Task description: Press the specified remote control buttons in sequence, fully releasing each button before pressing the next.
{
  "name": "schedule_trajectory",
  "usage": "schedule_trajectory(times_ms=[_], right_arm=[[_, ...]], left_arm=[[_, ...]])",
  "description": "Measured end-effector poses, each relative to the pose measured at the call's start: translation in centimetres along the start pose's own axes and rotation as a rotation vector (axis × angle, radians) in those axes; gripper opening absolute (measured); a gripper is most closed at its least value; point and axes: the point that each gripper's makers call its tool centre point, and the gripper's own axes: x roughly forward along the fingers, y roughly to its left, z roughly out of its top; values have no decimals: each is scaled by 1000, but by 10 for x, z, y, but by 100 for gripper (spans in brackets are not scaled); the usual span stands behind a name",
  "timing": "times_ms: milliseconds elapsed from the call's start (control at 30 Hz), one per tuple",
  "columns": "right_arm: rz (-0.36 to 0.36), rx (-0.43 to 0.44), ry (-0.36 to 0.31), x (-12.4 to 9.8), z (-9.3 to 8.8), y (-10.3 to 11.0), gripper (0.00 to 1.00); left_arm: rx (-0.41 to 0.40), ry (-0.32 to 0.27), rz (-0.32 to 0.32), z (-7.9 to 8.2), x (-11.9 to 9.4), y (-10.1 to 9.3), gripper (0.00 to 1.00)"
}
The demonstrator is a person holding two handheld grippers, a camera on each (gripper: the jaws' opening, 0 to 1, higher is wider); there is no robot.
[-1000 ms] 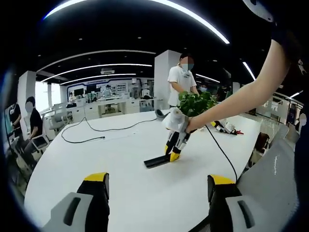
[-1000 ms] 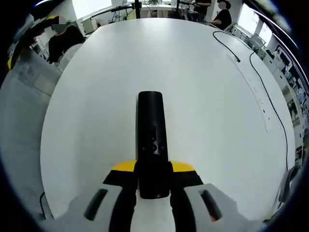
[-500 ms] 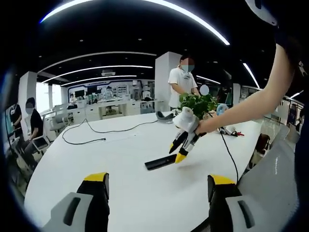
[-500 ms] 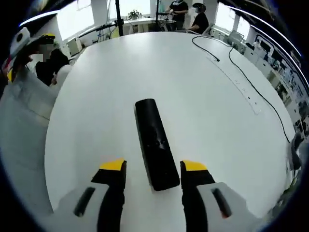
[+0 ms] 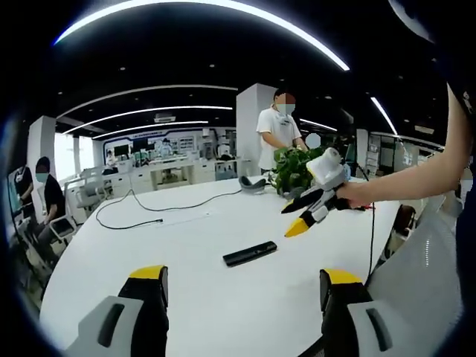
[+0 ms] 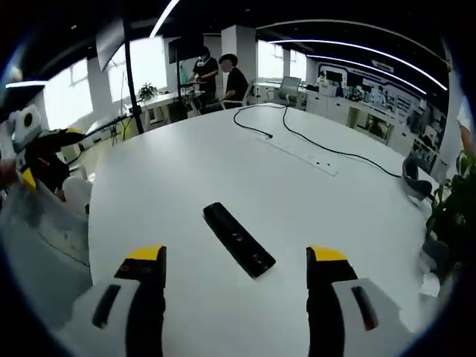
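Firstly, left gripper view
Left gripper [image 5: 242, 286]: its two yellow-tipped jaws rise from the bottom of the view, spread wide, nothing between them, hovering over the near part of the white table [image 5: 149, 245].
Right gripper [image 5: 309, 216]: held up in the air on the right side by a person's hand [image 5: 349, 195], arm stretched in from the right edge; its yellow tips point down and left, parted and released, clear of the table.
Remote control [image 5: 250, 253]: black, lying flat on the table, alone, below and left of the right gripper's tips and apart from them.
Potted plant [image 5: 294, 167]: green leaves at the far side of the table, behind the right gripper.
Black cable [image 5: 160, 208]: loops across the far left of the tabletop, well apart from the remote.
Open room: bare white surface all around the remote; the rounded table edge runs near the left gripper's jaws.
Standing person [image 5: 277, 134]: white shirt, beyond the far edge.

Right gripper view
Right gripper [image 6: 236, 260]: jaws spread wide, gripping nothing, raised above the table [image 6: 163, 186].
Remote control [image 6: 239, 239]: lies flat between the two jaws' lines, slanted, buttons up, touched by neither.
Left gripper [image 6: 33, 152]: at the left edge, its grip state unclear here.
Black cable [image 6: 312, 145]: curves along the far side of the table.
Plant leaves [image 6: 454, 204]: at the right edge.
Open room: bare tabletop on every side of the remote; the table edge curves down the left.
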Motion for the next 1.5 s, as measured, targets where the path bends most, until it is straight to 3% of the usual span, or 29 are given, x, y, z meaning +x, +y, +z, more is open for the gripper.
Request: schedule_trajectory(times_ms=[133,267,467,667,1067,1500], right_arm=[[-31,16,-33,-20,6,11,81],[-80,27,-113,-42,22,21,82],[-126,23,-119,-69,20,42,86],[-181,49,-177,-94,24,53,89],[-245,130,-206,-127,4,62,88],[-250,139,-162,-133,-21,74,88]], left_arm=[[16,-13,-26,2,-1,-6,88],[12,-27,-33,5,-2,-7,89],[24,-41,-36,7,-4,-9,91],[24,-49,-29,8,-5,-8,92],[10,-66,-36,11,-7,-8,94],[-22,-77,-34,12,-8,-6,94]])
